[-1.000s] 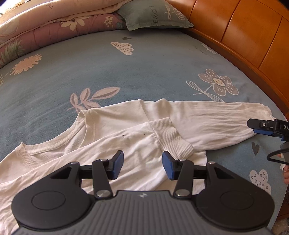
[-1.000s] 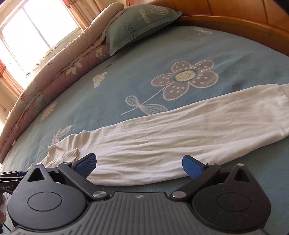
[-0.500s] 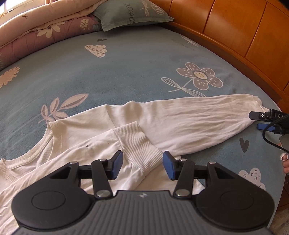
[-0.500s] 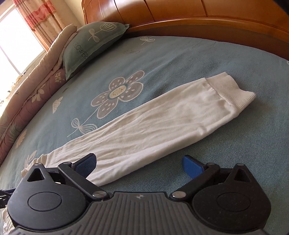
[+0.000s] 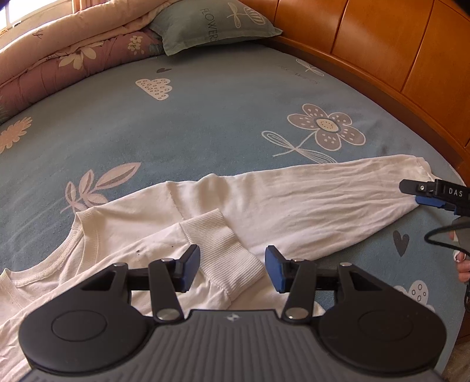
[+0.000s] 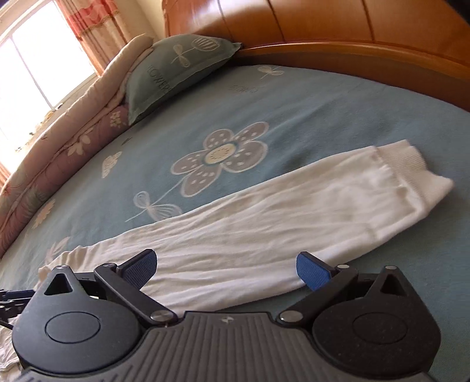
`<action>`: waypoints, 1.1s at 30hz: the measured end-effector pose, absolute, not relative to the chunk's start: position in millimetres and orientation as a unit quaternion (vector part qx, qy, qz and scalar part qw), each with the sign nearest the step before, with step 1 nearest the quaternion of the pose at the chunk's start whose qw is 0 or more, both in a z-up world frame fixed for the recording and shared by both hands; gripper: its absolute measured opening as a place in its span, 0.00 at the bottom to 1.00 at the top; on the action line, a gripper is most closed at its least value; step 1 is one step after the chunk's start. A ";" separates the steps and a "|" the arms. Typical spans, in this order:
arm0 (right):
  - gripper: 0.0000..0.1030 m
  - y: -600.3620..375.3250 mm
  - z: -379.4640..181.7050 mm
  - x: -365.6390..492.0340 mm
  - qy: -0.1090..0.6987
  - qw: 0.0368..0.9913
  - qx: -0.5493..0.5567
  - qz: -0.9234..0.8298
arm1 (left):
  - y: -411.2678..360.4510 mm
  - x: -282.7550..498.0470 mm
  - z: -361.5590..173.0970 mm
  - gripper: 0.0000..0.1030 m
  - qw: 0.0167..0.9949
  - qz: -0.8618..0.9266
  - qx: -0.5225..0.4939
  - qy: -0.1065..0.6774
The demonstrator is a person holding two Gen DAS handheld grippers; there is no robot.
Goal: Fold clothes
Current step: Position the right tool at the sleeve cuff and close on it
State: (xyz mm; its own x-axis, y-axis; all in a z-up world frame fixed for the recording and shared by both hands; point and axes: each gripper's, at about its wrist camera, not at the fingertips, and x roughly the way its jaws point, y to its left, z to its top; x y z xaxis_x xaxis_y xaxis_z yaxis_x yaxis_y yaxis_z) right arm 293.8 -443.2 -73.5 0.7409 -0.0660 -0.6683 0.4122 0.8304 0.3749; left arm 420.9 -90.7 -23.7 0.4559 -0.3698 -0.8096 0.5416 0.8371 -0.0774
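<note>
1. A white long-sleeved top [image 5: 223,214] lies spread flat on a bed [image 5: 205,117], near the bed's front edge, with its neckline [image 5: 73,246] toward the front left.
2. One sleeve is folded across the chest, so its ribbed cuff [image 5: 226,249] rests on the body of the top.
3. The other sleeve [image 6: 249,232] stretches straight out along the bed toward the right edge, and its ribbed cuff end [image 6: 411,167] lies flat on the sheet.
4. The left gripper [image 5: 232,270] hovers over the folded cuff. Its blue-padded fingers [image 5: 191,264] stand partly apart on either side of the cuff, and neither pad presses on the cloth.
5. The right gripper [image 6: 226,267] is just over the middle of the outstretched sleeve. Its fingers [image 6: 311,270] are spread wide and hold nothing. From the left camera its tip appears right by the sleeve's end [image 5: 423,191], with part of the person's hand [image 5: 462,261] behind it.
6. The sheet is blue-grey, printed with a large flower [image 6: 220,155], leaves, clouds and small hearts.
7. A green pillow [image 5: 214,23] lies at the far corner, beside a rolled pink and cream quilt [image 5: 73,50] along the far left edge.
8. A curved wooden headboard [image 5: 396,50] wraps around the far right edge.
9. A bright window [image 6: 29,73] with a patterned curtain is behind the quilt.
</note>
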 end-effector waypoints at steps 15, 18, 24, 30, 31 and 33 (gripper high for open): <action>1.00 -412.5 -65.3 324.4 0.350 0.895 0.276 -0.026 | -99.3 422.8 -28.6 0.48 0.845 -0.271 0.078 0.454; 1.00 -395.2 -73.0 332.1 0.370 0.893 0.255 -0.007 | -98.6 421.6 -29.8 0.48 0.844 -0.272 0.078 0.456; 1.00 -430.4 -71.3 314.0 0.377 0.897 0.222 -0.068 | -88.7 420.5 -33.6 0.48 0.842 -0.264 0.075 0.464; 1.00 -444.9 -62.8 301.4 0.388 0.892 0.208 -0.105 | -83.6 417.3 -33.5 0.48 0.843 -0.264 0.068 0.464; 1.00 -443.0 -60.2 298.7 0.382 0.893 0.214 -0.104 | -83.5 416.5 -33.3 0.49 0.843 -0.265 0.070 0.463; 1.00 -440.4 -57.7 293.0 0.370 0.892 0.242 -0.096 | -83.1 415.0 -33.1 0.51 0.842 -0.267 0.071 0.463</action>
